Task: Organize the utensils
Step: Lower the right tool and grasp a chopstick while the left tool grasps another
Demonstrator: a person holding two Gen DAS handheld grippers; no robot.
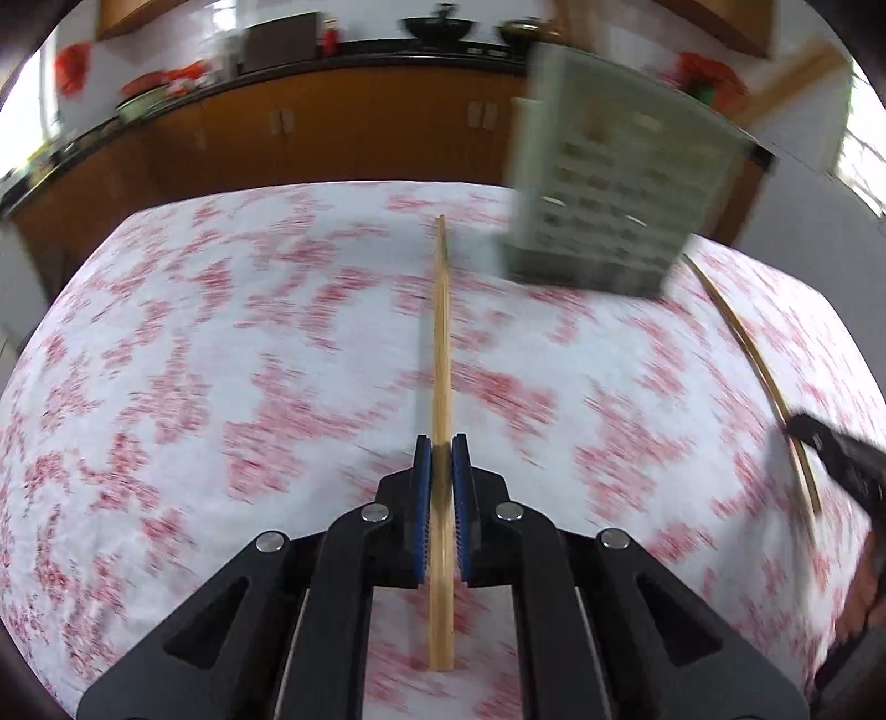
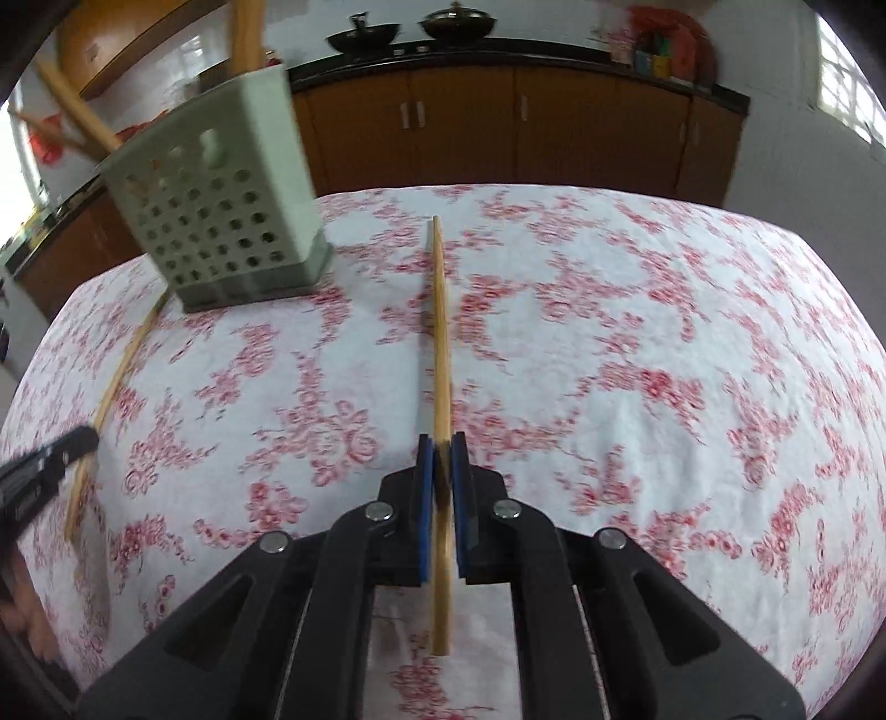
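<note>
In the left wrist view my left gripper (image 1: 441, 448) is shut on a wooden chopstick (image 1: 441, 332) that points straight ahead over the floral tablecloth. A pale green perforated utensil holder (image 1: 620, 188), blurred, stands ahead to the right. In the right wrist view my right gripper (image 2: 441, 446) is shut on a second chopstick (image 2: 440, 332), and the holder (image 2: 221, 221) stands ahead to the left with wooden utensils (image 2: 246, 33) in it. Each view shows the other gripper at its edge, the right gripper (image 1: 803, 429) and the left gripper (image 2: 83, 440), each with its chopstick (image 1: 747, 354) (image 2: 122, 376).
The table (image 2: 664, 332) wears a white cloth with red flowers and ends in front of brown kitchen cabinets (image 2: 498, 127). Pans (image 2: 457, 22) sit on the dark counter behind. A hand (image 1: 864, 587) shows at the right edge of the left wrist view.
</note>
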